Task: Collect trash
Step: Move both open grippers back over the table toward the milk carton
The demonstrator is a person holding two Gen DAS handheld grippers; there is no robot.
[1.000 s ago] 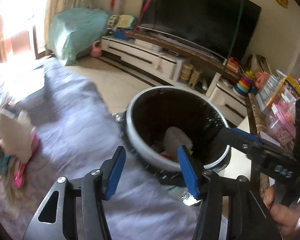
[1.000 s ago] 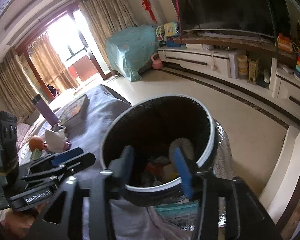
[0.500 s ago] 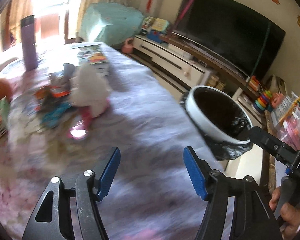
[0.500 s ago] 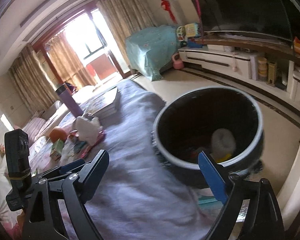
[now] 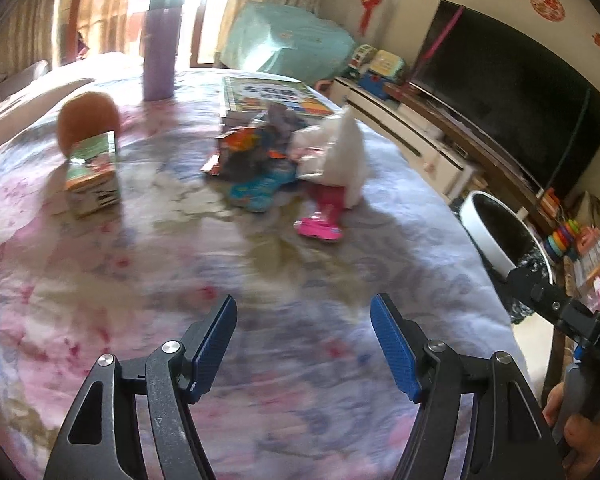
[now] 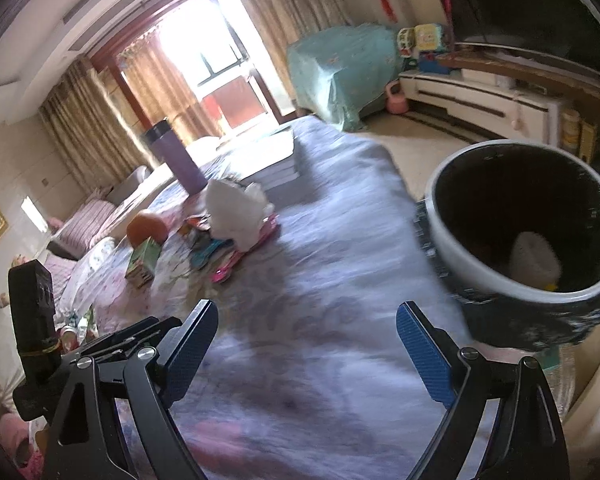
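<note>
the worktop (image 5: 340,280), draped in a floral lilac cloth, fills the space under and ahead of both tongs. right of the right tongs (image 6: 304,344), off the worktop's edge, stands the black-lined trash bin (image 6: 452,240) with white trash inside. ahead of the left tongs (image 5: 303,346) lies a trash pile: a crumpled white tissue (image 5: 340,160), coloured wrappers (image 5: 256,190) and a pink wrapper (image 5: 322,224); a small carton (image 5: 92,176) sits left of these. both tongs are released and empty, with nothing between their blue pads.
</note>
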